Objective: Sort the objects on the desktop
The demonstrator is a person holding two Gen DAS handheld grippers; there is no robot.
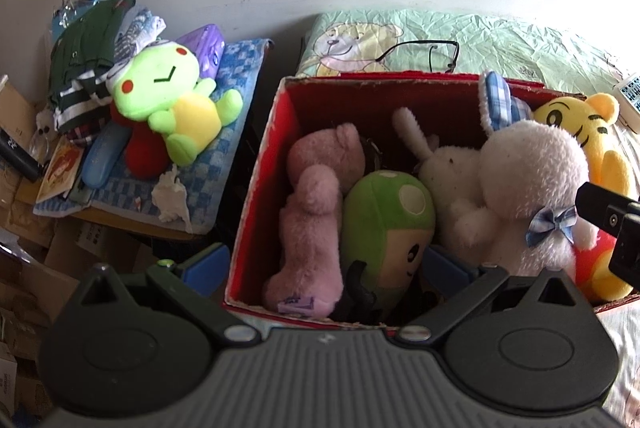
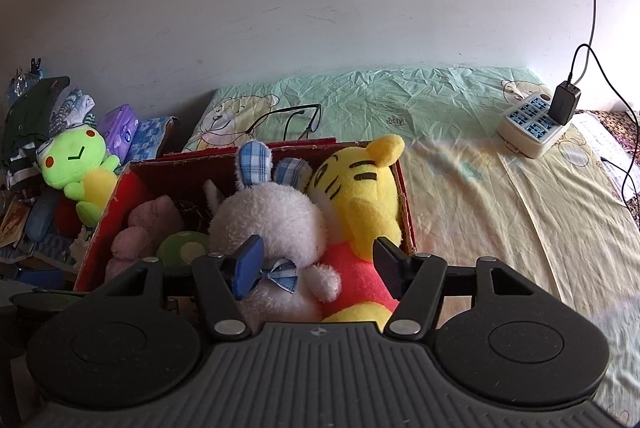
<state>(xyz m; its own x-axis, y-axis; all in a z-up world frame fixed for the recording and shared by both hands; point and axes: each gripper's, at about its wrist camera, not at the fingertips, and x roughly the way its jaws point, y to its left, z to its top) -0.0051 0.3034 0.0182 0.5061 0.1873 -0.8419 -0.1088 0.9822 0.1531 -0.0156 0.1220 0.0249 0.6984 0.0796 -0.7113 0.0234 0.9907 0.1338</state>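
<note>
The red box (image 2: 120, 188) sits on the bed, packed with plush toys: a pink one (image 1: 316, 212) at its left wall, a green mushroom (image 1: 388, 220) beside it, then a white rabbit (image 2: 272, 220) and a yellow tiger (image 2: 360, 196) against the right wall. The right gripper (image 2: 318, 268) hangs over the box's near edge, fingers spread around the rabbit and tiger without pinching. The left gripper (image 1: 324, 264) is spread wide across the box's near left corner, gripping nothing.

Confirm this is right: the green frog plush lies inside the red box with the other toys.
Not right. The green frog plush lies outside the red box, on the blue checkered cloth to the box's left. The left wrist view shows it.
</note>
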